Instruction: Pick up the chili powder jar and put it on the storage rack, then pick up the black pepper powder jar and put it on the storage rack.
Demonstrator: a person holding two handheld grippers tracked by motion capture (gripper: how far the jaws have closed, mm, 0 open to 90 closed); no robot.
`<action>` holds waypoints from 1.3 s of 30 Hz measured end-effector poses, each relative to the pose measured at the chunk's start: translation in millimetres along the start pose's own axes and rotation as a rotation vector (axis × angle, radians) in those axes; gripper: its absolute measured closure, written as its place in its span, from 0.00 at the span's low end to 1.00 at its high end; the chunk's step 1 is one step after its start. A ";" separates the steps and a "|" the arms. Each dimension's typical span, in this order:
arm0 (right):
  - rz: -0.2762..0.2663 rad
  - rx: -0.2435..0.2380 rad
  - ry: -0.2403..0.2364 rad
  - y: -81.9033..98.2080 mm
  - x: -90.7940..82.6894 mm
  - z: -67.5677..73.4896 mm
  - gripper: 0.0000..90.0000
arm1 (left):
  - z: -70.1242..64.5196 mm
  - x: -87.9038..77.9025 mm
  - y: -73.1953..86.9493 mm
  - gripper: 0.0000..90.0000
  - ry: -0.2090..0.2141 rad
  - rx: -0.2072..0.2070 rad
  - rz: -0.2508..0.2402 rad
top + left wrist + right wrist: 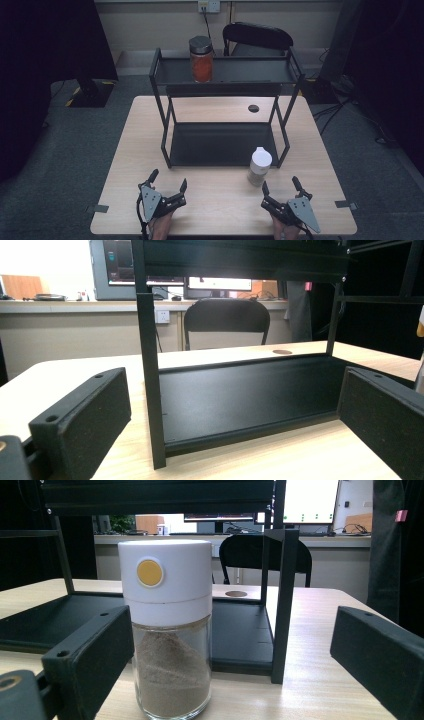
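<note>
- Your right gripper (280, 189), jaws wide, sits near the white-capped glass spice shaker (259, 166); an off-centre approach could topple it.
- Your left gripper (167, 179), jaws wide too, faces the black metal two-tier rack (165, 145); its post could snag.

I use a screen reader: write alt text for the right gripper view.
A white-capped glass shaker of brown powder stands upright on the wooden table, between the open black jaws of the right gripper. Behind it stands a black metal shelf rack.

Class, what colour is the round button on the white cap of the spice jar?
Yellow-orange: the button sits on the spice jar cap, clearest in the right gripper view.
</note>
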State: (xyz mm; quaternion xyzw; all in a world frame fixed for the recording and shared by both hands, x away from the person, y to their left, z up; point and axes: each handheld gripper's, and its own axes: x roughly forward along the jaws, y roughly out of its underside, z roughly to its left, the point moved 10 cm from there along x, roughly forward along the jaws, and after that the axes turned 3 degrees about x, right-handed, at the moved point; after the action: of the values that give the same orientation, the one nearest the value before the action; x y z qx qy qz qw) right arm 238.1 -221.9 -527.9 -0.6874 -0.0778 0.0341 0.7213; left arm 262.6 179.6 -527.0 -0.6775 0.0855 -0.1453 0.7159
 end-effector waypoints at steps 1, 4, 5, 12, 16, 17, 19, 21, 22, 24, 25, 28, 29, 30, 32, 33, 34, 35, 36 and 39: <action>0.000 0.000 0.000 0.0 0.0 0.0 0.03 | -0.4 0.7 -0.5 0.00 -0.005 0.002 0.008; 0.000 0.001 0.001 0.0 0.0 -0.1 0.03 | -1.2 1.4 -0.8 0.00 -0.013 -0.001 0.015; 0.000 0.001 0.006 0.0 0.0 0.4 0.03 | -1.2 1.5 -0.8 0.00 -0.014 -0.001 0.016; 0.000 0.001 0.002 0.0 0.0 0.1 0.03 | -1.8 1.7 -1.0 0.00 -0.024 -0.001 0.019; -0.003 0.013 -0.010 0.0 -0.2 -2.3 0.02 | -2.0 1.6 -1.0 0.00 -0.029 -0.001 0.019; -0.006 0.015 -0.005 0.2 -0.4 -2.3 0.02 | -2.3 1.6 -1.0 0.00 -0.032 -0.001 0.019; -0.007 0.016 -0.014 0.2 -0.6 -2.9 0.02 | -2.3 1.8 -1.0 0.00 -0.034 -0.001 0.019; -0.004 0.015 -0.010 -0.1 -0.9 -2.9 0.02 | -2.3 1.8 -1.1 0.00 -0.034 -0.001 0.020; -0.001 0.020 -0.006 -0.6 -0.9 -3.4 0.02 | -2.3 1.8 -1.1 0.00 -0.034 -0.001 0.020; -0.004 0.035 0.006 -2.0 -1.1 -4.2 0.00 | -3.0 2.0 -1.1 0.00 -0.044 -0.001 0.020; -0.001 0.039 0.002 -3.4 -1.0 -4.5 0.00 | -3.2 2.0 -1.1 0.00 -0.047 -0.001 0.020; -0.004 0.036 -0.011 -9.2 -1.3 -3.4 0.00 | -3.3 2.0 -1.1 0.00 -0.049 -0.001 0.020; -0.006 0.038 -0.019 -11.7 -1.4 -2.9 0.00 | -3.3 2.0 -1.1 0.00 -0.049 -0.001 0.020; -0.009 0.042 -0.028 -14.4 -1.3 -2.3 0.00 | -3.3 2.0 -1.1 0.00 -0.049 -0.001 0.020; -0.015 0.049 -0.044 -19.9 -1.0 -0.7 0.00 | -3.3 2.0 -1.1 0.00 -0.049 -0.001 0.020; -0.021 0.045 -0.053 -22.6 -0.6 0.1 0.00 | -3.3 2.0 -1.1 0.00 -0.049 -0.001 0.020; -0.029 0.038 -0.054 -25.0 -0.4 2.0 0.00 | -3.3 2.0 -1.1 0.00 -0.049 -0.001 0.020; -0.042 0.031 -0.057 -27.2 -0.2 3.9 0.00 | -3.3 2.0 -1.1 0.00 -0.049 -0.001 0.020; -0.049 0.030 -0.074 -30.2 -0.4 5.3 0.00 | -3.3 2.0 -1.1 0.00 -0.049 -0.001 0.020; -0.066 0.011 -0.101 -39.3 0.5 10.3 0.00 | -3.3 2.0 -1.1 0.01 -0.049 -0.001 0.020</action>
State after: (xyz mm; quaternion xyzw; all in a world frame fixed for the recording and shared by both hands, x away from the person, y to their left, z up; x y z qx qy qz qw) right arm 234.7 -213.7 -488.2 -0.6778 -0.1366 0.0456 0.7210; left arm 263.3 175.8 -526.0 -0.6802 0.0748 -0.1216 0.7190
